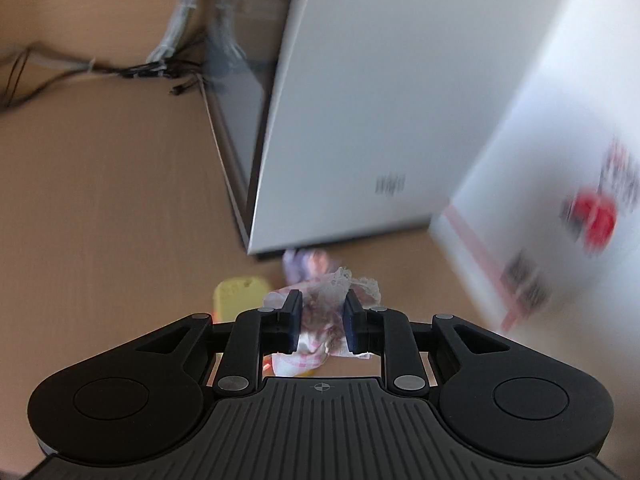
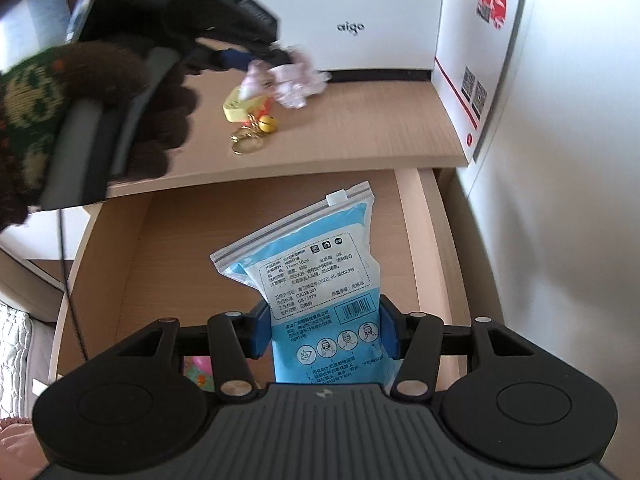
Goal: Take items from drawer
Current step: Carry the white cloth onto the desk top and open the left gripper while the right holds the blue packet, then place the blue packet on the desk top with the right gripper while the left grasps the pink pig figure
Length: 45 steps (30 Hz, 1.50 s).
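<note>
My right gripper (image 2: pixel 322 320) is shut on a blue zip bag (image 2: pixel 320 280) with printed text, held upright over the open wooden drawer (image 2: pixel 160 248). A pink item (image 2: pixel 198 370) shows at the drawer's near left. My left gripper (image 1: pixel 322 300), held by a brown-gloved hand (image 2: pixel 120 100), reaches over the desktop (image 2: pixel 360 128). Its pads stand slightly apart around a pink lacy cloth piece (image 1: pixel 332 284) that lies on the desk; I see no firm pinch. The cloth (image 2: pixel 296 80) rests beside a yellow tag (image 2: pixel 244 106) with a bell and key ring (image 2: pixel 266 124).
A white box marked aigo (image 2: pixel 344 12) stands at the back of the desktop. A white carton with red print (image 2: pixel 480 60) stands along the right, next to the wall. Cables (image 1: pixel 140 66) lie on the desk left of the white box (image 1: pixel 360 100).
</note>
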### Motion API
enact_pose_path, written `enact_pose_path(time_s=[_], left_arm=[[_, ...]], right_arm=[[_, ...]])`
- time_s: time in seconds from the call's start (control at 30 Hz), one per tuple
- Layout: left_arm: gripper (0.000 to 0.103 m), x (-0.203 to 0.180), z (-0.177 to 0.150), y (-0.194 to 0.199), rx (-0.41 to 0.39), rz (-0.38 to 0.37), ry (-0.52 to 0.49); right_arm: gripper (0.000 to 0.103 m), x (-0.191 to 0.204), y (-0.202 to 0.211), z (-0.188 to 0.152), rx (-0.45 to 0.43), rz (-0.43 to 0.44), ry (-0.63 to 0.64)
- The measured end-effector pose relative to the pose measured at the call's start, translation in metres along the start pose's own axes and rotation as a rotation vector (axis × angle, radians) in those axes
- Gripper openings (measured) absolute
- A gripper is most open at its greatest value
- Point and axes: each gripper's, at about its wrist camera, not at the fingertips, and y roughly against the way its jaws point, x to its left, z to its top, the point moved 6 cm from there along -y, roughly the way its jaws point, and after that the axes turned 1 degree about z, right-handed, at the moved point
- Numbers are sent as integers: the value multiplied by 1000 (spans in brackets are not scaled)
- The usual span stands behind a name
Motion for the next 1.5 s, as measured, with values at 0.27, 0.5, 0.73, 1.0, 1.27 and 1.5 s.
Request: enact_pose_path(time_s=[0.27,0.5,0.73,1.0,1.27,1.5], left_arm=[[24,33,-1,19,-167,71,53],[24,82,-11,16,-93,185,168],[24,115,-29,35,-115,201,304],[24,154,-49,66,-180,174,515],[24,163,-54,95,-201,131,465],[24,89,-103,93,14,-70,163]], right_arm=[[52,6,-21,5,19,10,44],[52,4,-31,10,20,13,42],[52,-3,-26,46,-62,-6,21],[52,-33,-50,149,-199,-25,-114],[67,-37,-101,177,-181,-44,-117],[88,-22,-77,127,-155,-4,-76]])
